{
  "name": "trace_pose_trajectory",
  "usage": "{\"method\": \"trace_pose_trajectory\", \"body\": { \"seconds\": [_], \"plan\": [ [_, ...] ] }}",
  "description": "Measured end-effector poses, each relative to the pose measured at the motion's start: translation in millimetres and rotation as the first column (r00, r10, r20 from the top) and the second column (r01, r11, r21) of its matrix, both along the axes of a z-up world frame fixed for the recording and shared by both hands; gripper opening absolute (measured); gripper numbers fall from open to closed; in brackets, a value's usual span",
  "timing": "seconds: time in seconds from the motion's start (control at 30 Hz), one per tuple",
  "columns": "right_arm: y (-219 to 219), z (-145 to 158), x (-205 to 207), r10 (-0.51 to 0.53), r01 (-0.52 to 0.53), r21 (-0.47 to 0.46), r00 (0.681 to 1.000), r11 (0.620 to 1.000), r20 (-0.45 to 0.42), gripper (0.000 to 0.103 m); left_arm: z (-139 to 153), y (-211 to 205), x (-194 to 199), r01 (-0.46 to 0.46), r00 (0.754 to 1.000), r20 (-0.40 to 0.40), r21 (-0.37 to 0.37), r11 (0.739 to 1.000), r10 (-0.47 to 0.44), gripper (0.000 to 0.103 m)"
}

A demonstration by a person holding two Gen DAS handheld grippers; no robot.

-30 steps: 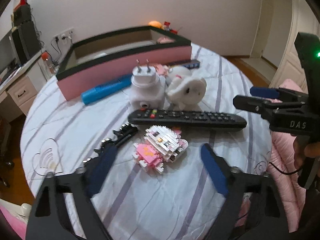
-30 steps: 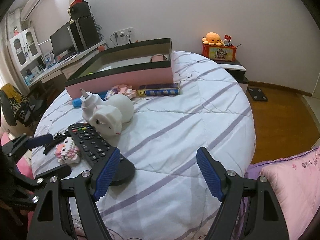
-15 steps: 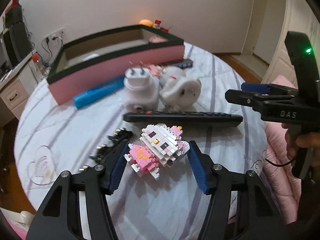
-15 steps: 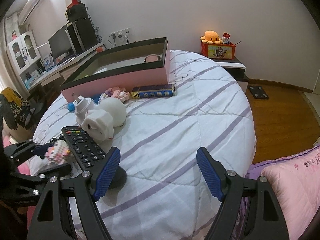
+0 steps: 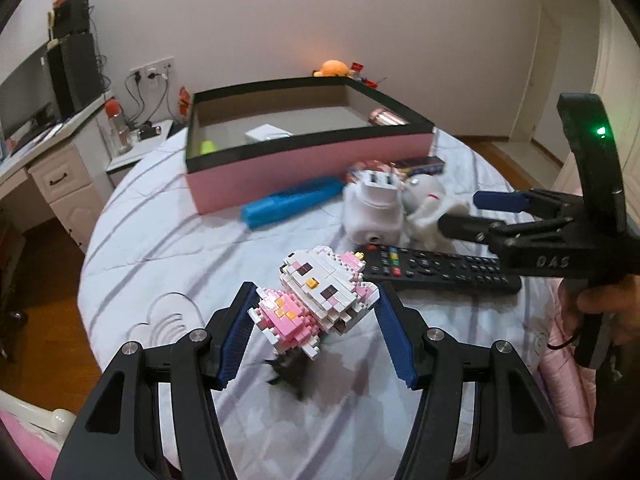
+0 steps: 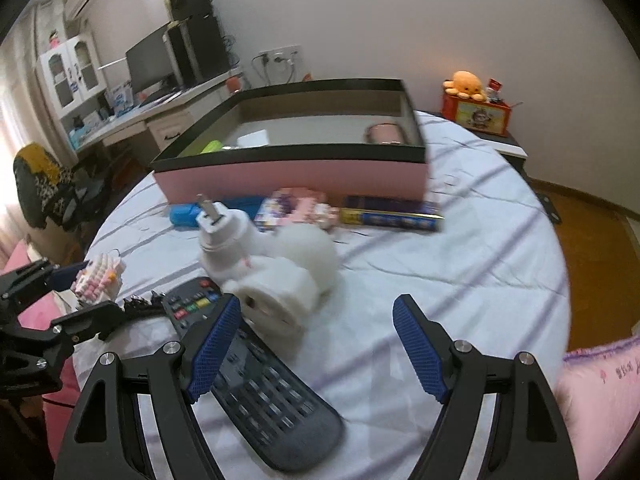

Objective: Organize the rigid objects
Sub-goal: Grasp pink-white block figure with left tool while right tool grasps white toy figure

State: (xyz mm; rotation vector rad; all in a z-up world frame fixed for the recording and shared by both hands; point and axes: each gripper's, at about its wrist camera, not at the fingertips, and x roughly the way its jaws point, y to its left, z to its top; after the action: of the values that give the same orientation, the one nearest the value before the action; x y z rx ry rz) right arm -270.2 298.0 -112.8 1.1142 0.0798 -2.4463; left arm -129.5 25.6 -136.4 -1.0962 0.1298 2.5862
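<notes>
My left gripper (image 5: 316,300) is shut on a pink and white brick cat figure (image 5: 320,292) and holds it just above the striped bedspread. A black remote (image 5: 440,270) lies to its right. My right gripper (image 6: 316,320) stands open and empty over the near end of that remote (image 6: 256,384), close to a white plug adapter (image 6: 228,236) and a white plush (image 6: 304,256). In the right wrist view the left gripper (image 6: 60,292) shows at the left with the figure (image 6: 98,278). A pink box with a black rim (image 5: 304,172) stands behind, with a few items inside.
A blue tube (image 5: 292,202), a blue book (image 6: 392,216) and a small pink toy (image 6: 296,208) lie in front of the box. A black spiky piece (image 5: 288,376) lies under the held figure. A desk (image 5: 60,168) stands left of the bed; a pink pillow (image 6: 600,380) lies right.
My left gripper closed on the brick cat figure and lifted it off the bedspread. My right gripper moved in over the remote toward the plush and stayed open.
</notes>
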Motion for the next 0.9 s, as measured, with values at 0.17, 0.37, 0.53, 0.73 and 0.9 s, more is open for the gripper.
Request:
{"method": "trace_pose_trajectory", "body": {
  "seconds": [0.17, 0.37, 0.53, 0.73, 0.9],
  "plan": [
    [-17.8, -6.5, -12.9, 0.017, -0.017, 0.011, 1.0, 1.0, 0.014, 0.08, -0.7, -8.5, -6.9, -0.018, 1.0, 0.007, 0.014, 1.0, 0.018, 0.061],
    [-13.6, -9.7, -17.5, 0.031, -0.031, -0.012, 1.0, 0.999, 0.0, 0.075, -2.6, -14.3, -12.6, -0.029, 1.0, 0.012, 0.028, 0.999, 0.029, 0.061],
    [-1.0, -6.5, -15.3, 0.004, -0.004, 0.002, 1.0, 1.0, -0.022, 0.074, -0.6, -14.7, -20.1, -0.032, 0.999, 0.008, 0.034, 0.999, 0.032, 0.061],
    [14.0, 5.8, -16.1, -0.016, 0.016, -0.001, 0.999, 1.0, -0.048, 0.04, 17.1, -9.7, -28.1, -0.013, 0.999, -0.036, 0.021, 1.0, 0.014, 0.061],
    [14.6, 0.2, -25.5, -0.021, 0.021, 0.018, 1.0, 1.0, -0.003, 0.05, 21.6, -7.5, -31.6, -0.004, 0.999, -0.048, 0.018, 1.0, 0.005, 0.061]
  ]
}}
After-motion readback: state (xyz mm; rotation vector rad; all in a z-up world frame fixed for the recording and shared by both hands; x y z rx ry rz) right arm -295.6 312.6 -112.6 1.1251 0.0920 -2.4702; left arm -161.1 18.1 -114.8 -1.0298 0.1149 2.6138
